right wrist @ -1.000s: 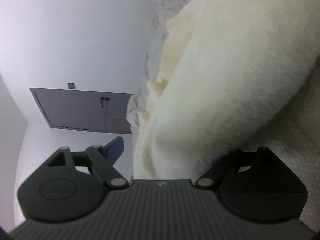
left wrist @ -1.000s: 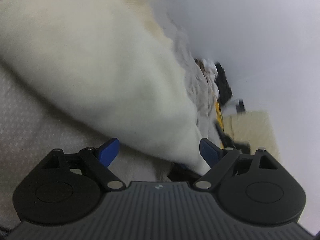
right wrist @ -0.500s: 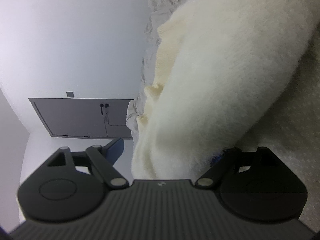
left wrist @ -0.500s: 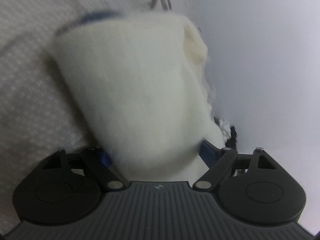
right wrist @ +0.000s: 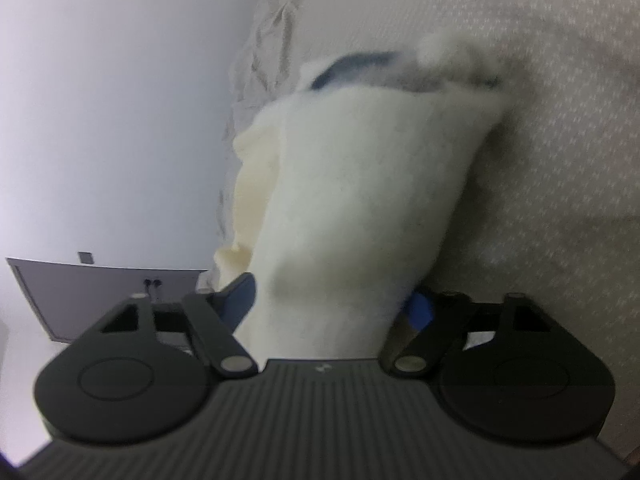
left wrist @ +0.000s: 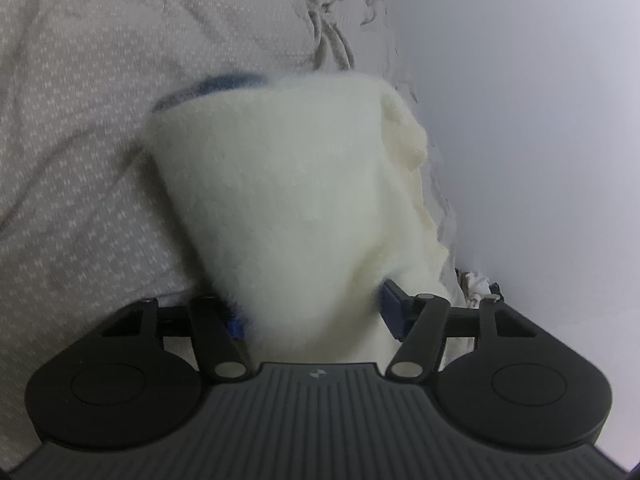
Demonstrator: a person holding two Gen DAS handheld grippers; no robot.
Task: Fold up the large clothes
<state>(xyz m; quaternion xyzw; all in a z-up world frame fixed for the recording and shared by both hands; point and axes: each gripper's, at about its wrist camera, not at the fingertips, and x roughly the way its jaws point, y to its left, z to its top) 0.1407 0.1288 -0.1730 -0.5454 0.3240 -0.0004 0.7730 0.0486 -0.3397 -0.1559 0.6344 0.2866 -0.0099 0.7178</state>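
A thick, fluffy white garment (left wrist: pixel 288 200) lies bundled on the grey patterned bedsheet (left wrist: pixel 80 160). In the left wrist view it runs straight out from my left gripper (left wrist: pixel 314 316). The jaws are closing and both blue pads (left wrist: pixel 392 312) touch the fabric, which narrows between them. The right wrist view shows the same garment (right wrist: pixel 360 184) filling my right gripper (right wrist: pixel 328 300). Its jaws are also closing, and its blue pads (right wrist: pixel 240 292) press the sides. A blurred blue shape (left wrist: pixel 208 84) shows at the bundle's far end; I cannot tell what it is.
A plain white wall (left wrist: pixel 520 120) stands close along one side of the bed, with crumpled sheet (left wrist: pixel 340 20) bunched against it. Small dark and white clutter (left wrist: pixel 478 284) sits by the wall. A grey door (right wrist: pixel 100 296) is far off in the right wrist view.
Both views have swung round, so the garment now shows as a compact bundle lying on the sheet, not a long sloping mass. Both pairs of jaws have narrowed onto the fabric.
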